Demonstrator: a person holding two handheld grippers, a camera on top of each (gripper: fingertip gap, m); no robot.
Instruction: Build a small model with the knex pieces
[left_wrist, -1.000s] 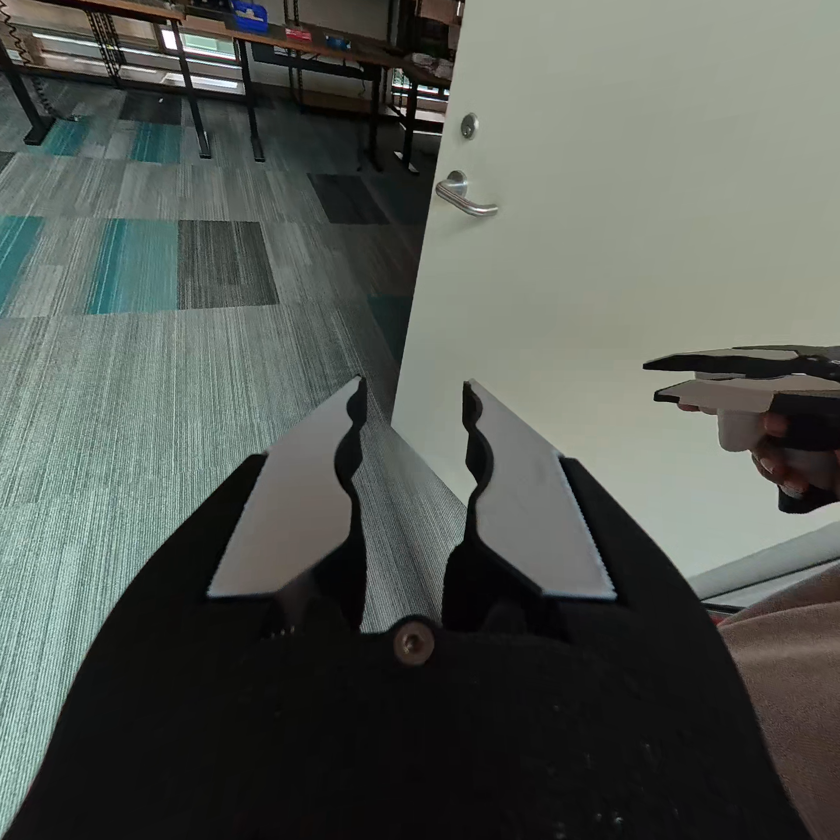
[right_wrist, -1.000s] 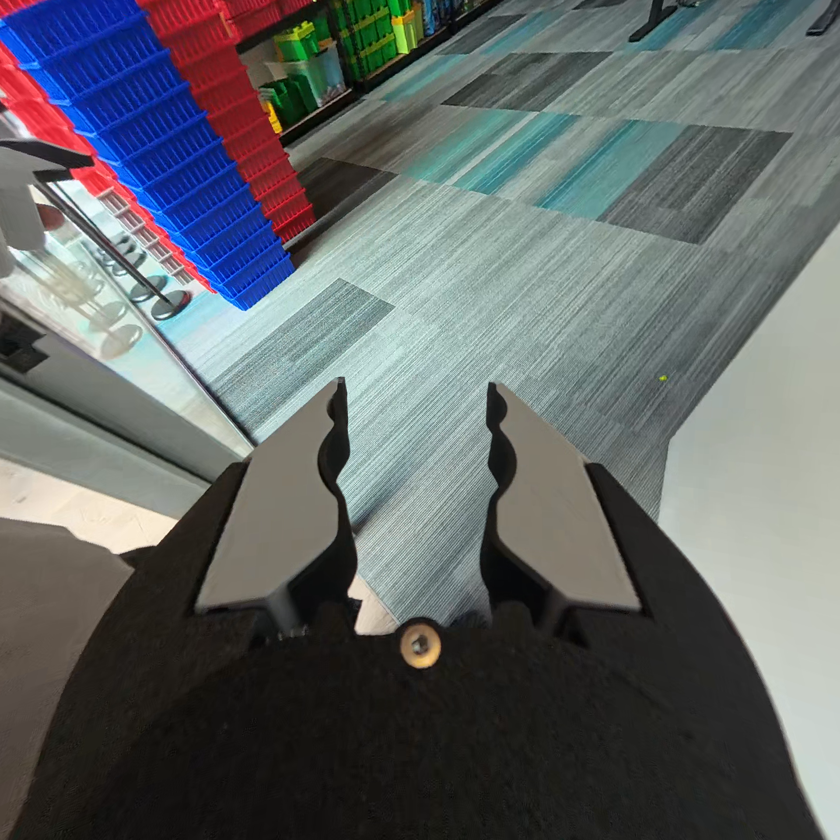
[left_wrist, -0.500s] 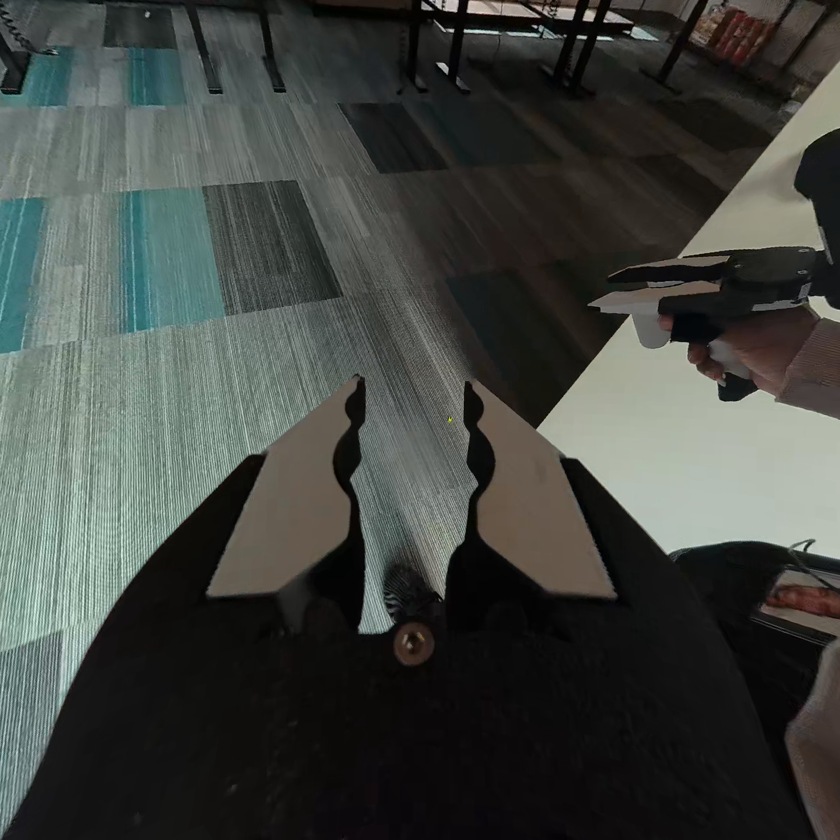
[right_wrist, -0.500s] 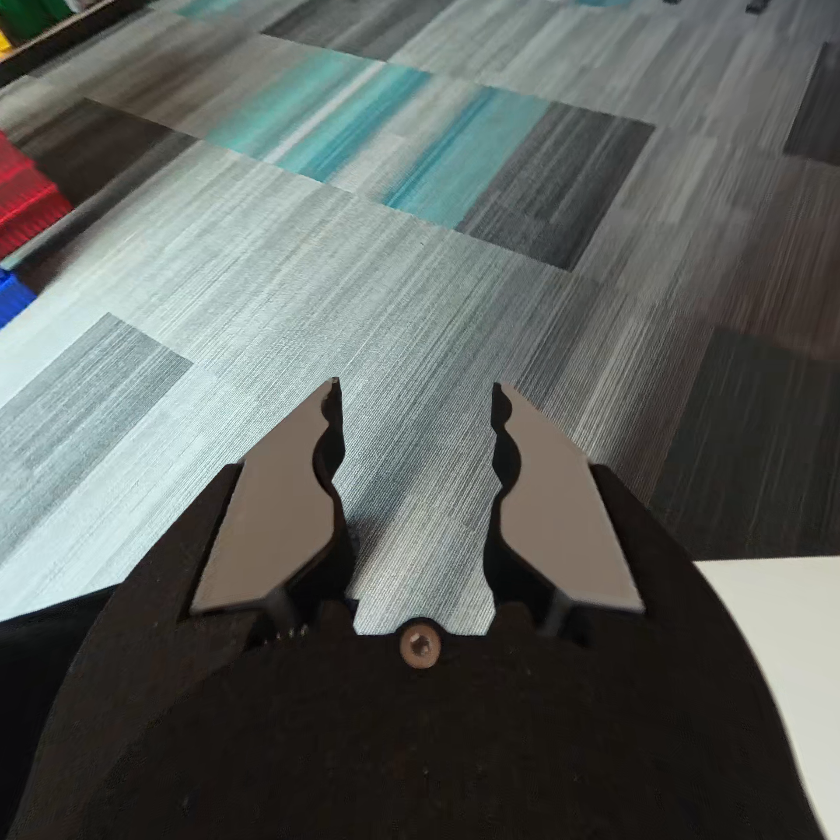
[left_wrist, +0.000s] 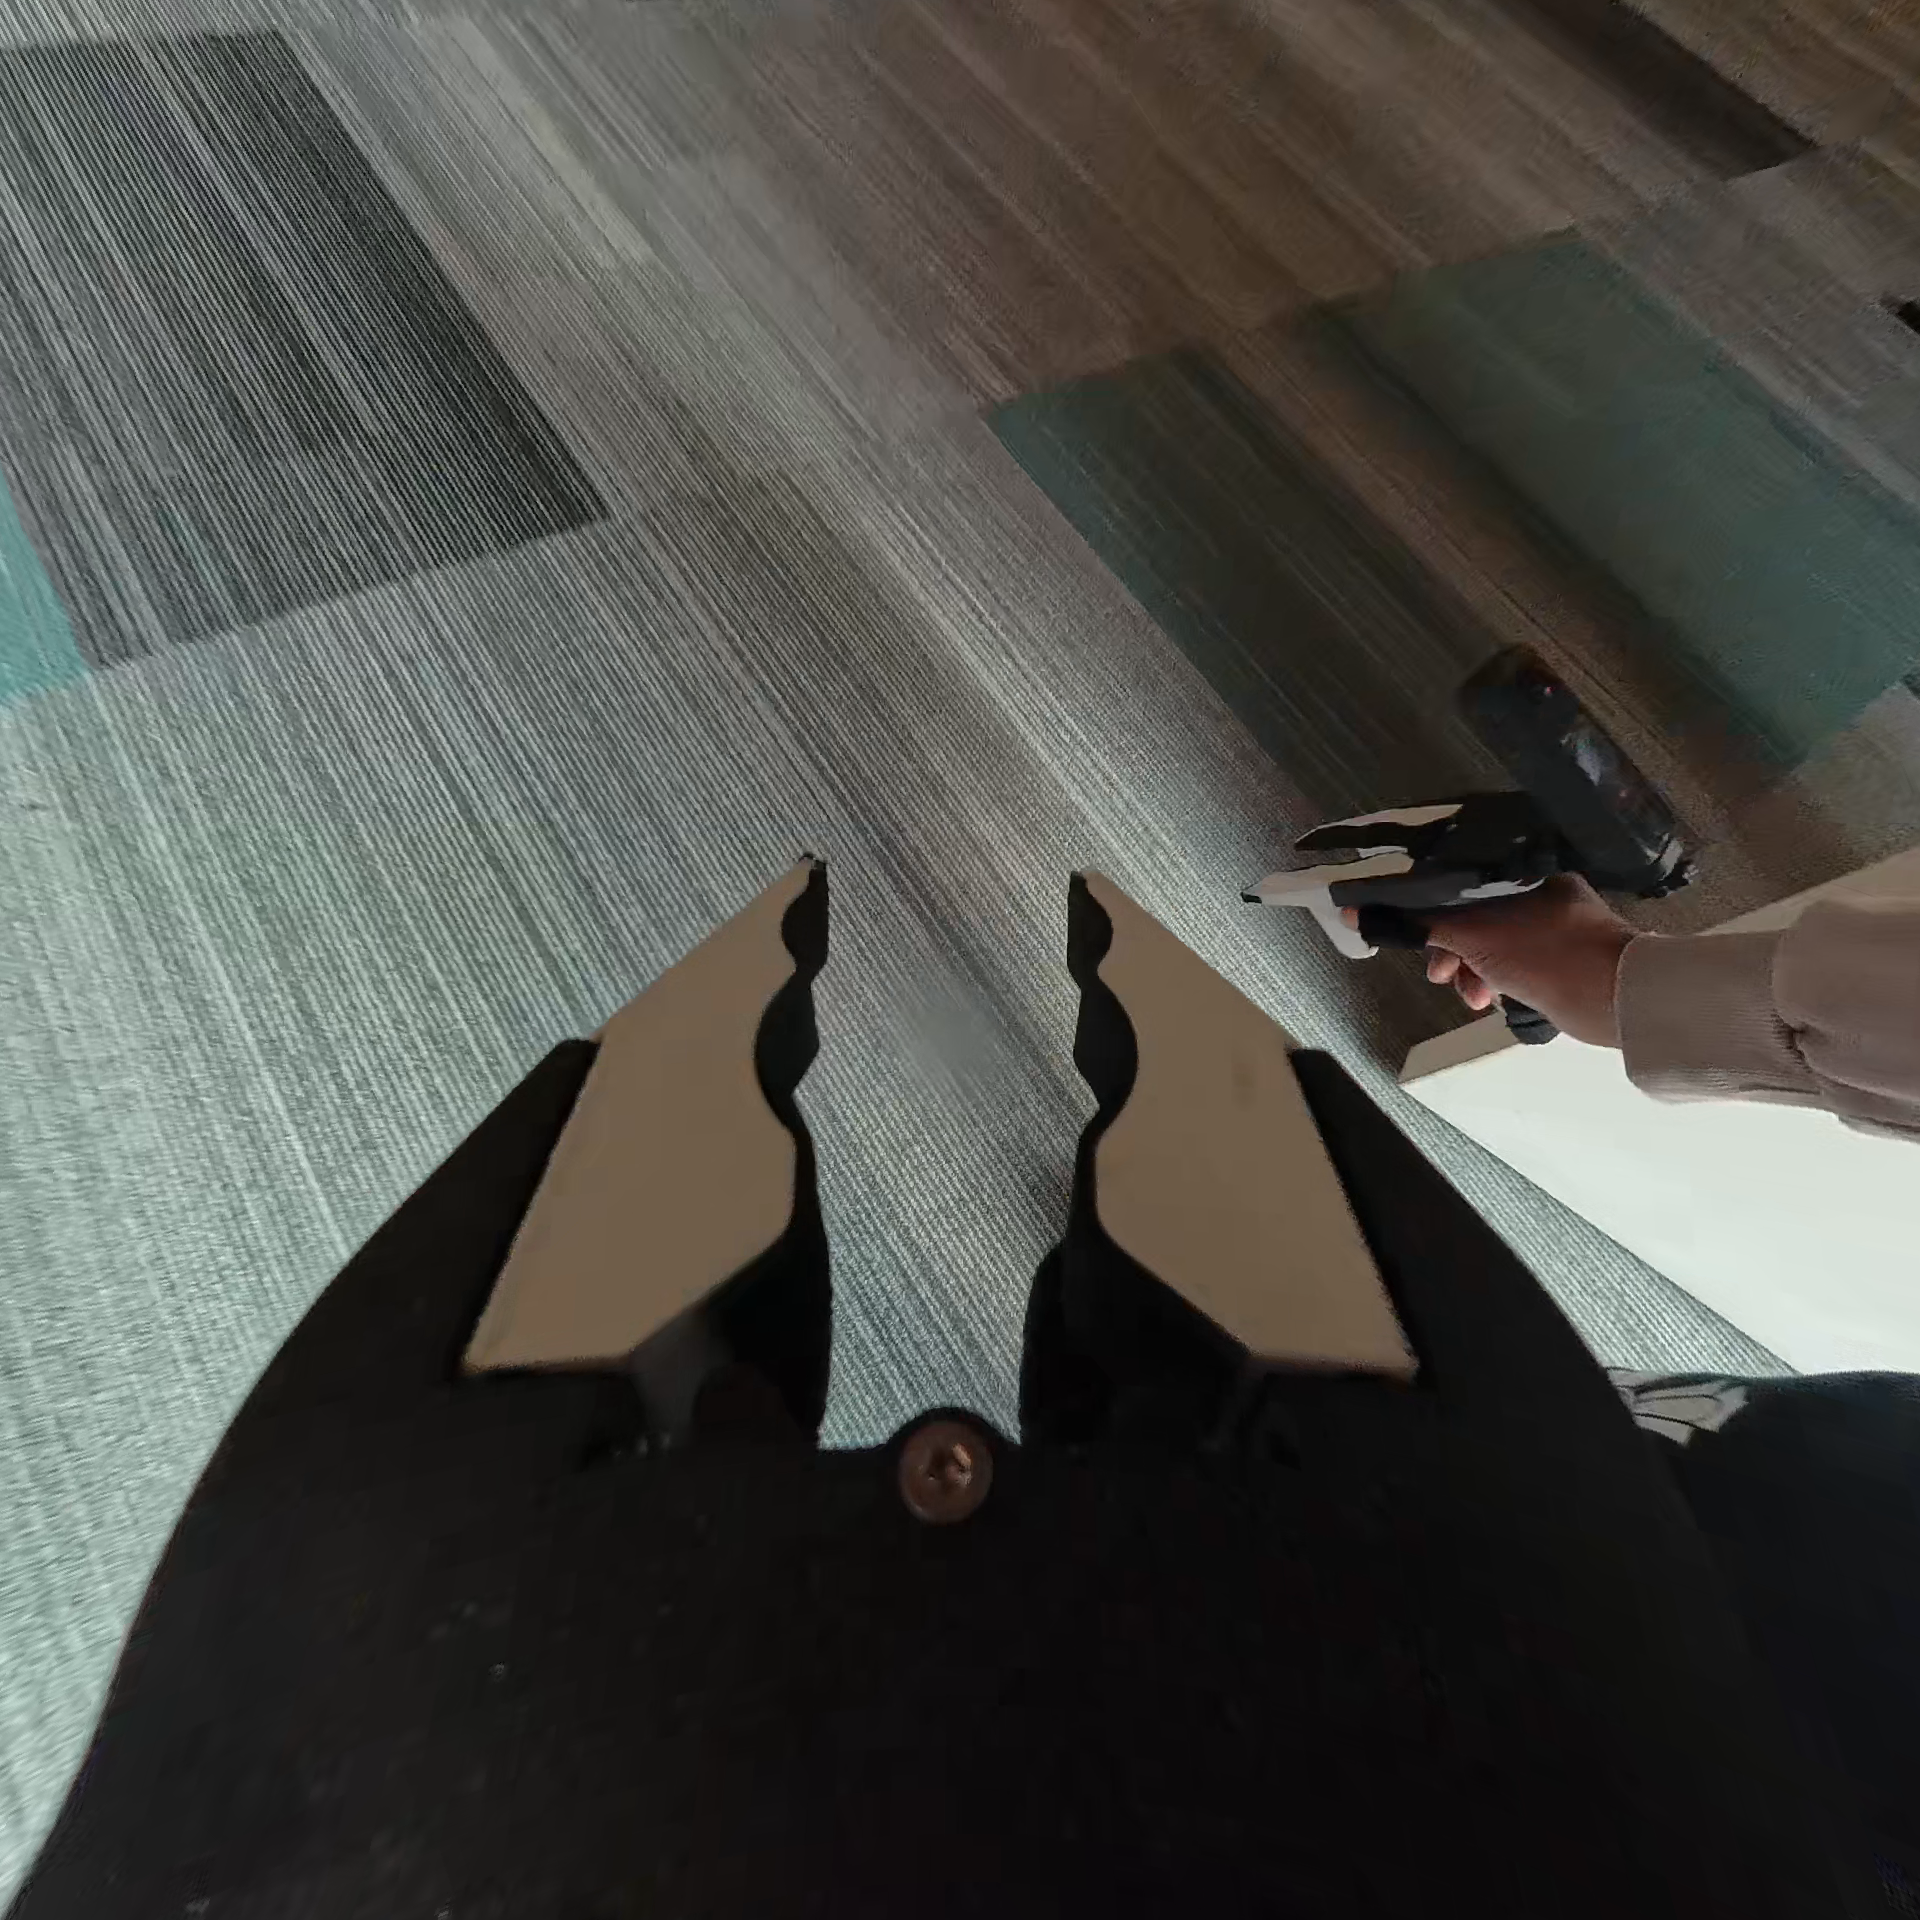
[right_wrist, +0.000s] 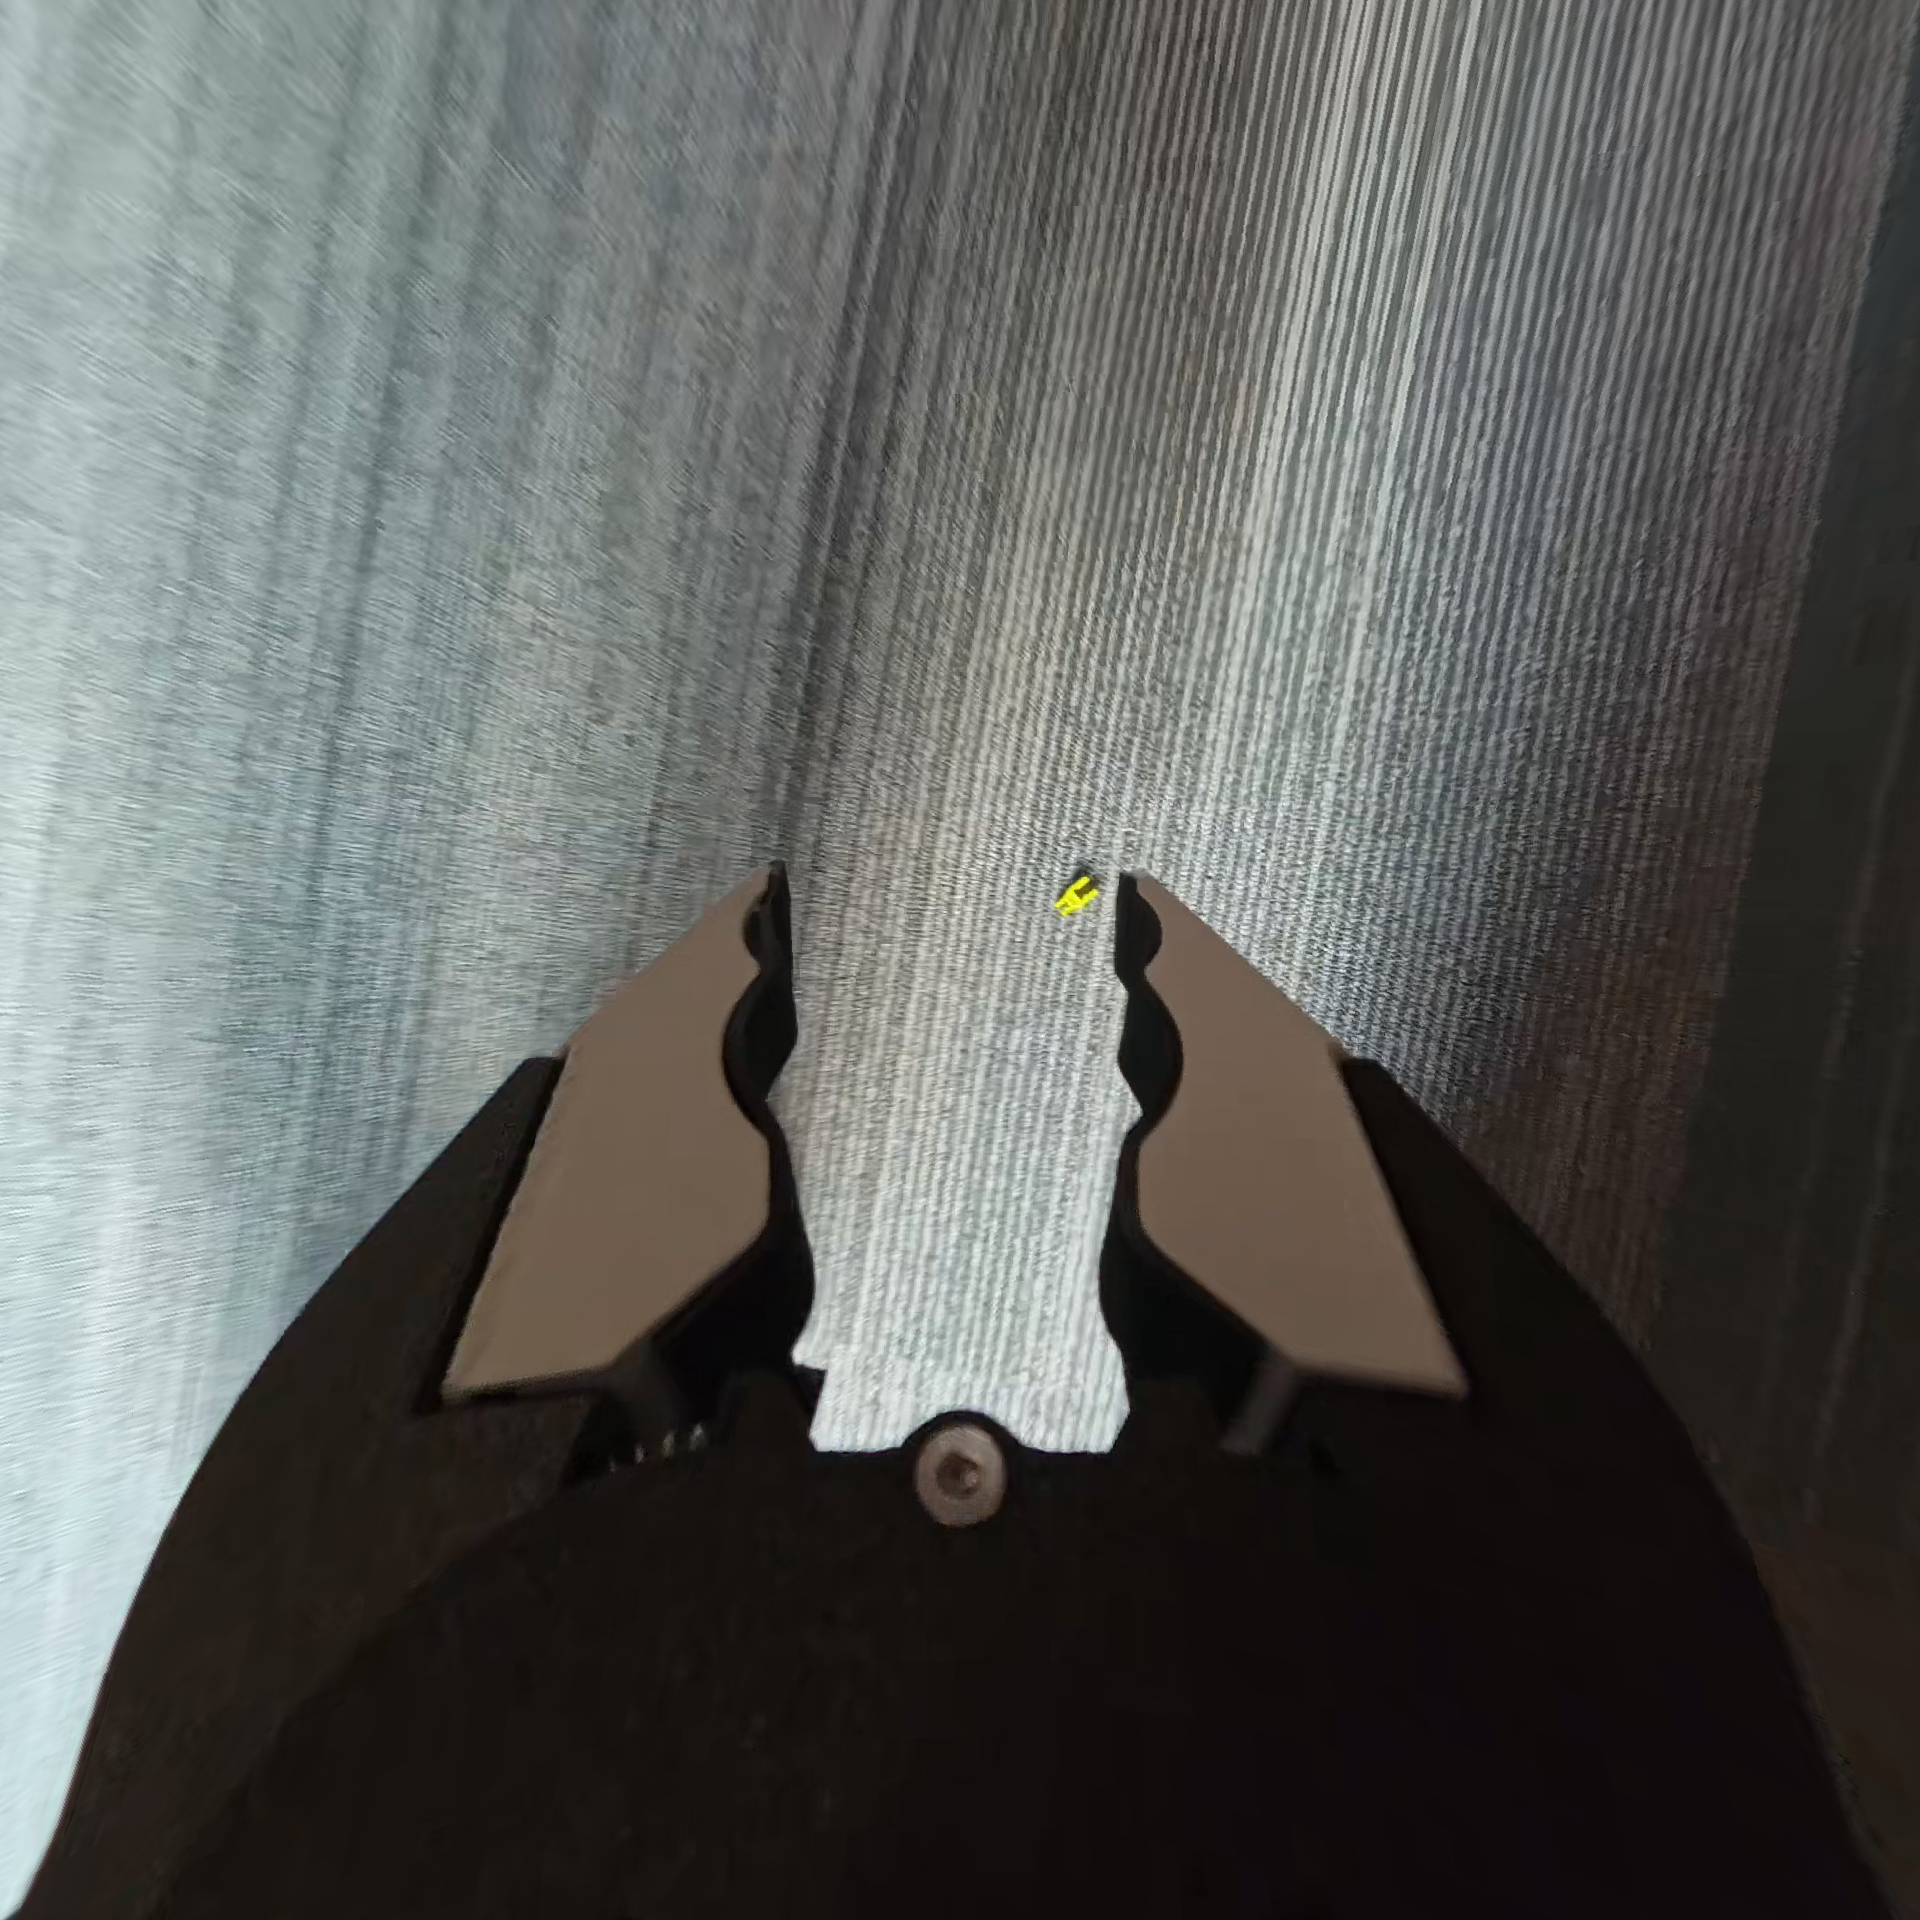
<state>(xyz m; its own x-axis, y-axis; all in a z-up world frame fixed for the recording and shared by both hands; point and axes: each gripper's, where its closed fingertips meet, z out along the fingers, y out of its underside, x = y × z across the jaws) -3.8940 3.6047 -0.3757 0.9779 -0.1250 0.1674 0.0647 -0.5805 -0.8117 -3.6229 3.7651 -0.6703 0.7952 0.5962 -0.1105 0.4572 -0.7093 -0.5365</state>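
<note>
Left tongs (left_wrist: 945, 888): wide apart, empty, above striped carpet (left_wrist: 416, 831).
Right tongs (right_wrist: 951, 883): wide apart, holding nothing, pointed down at the carpet.
Nearest thing: a tiny yellow piece (right_wrist: 1076, 896) on the floor, just beside the right fingertip, not gripped.
Far right, left view: a hand (left_wrist: 1517, 951) holding the right tongs, a white panel (left_wrist: 1662, 1195) near it.
Progress: nothing lifted or held.
</note>
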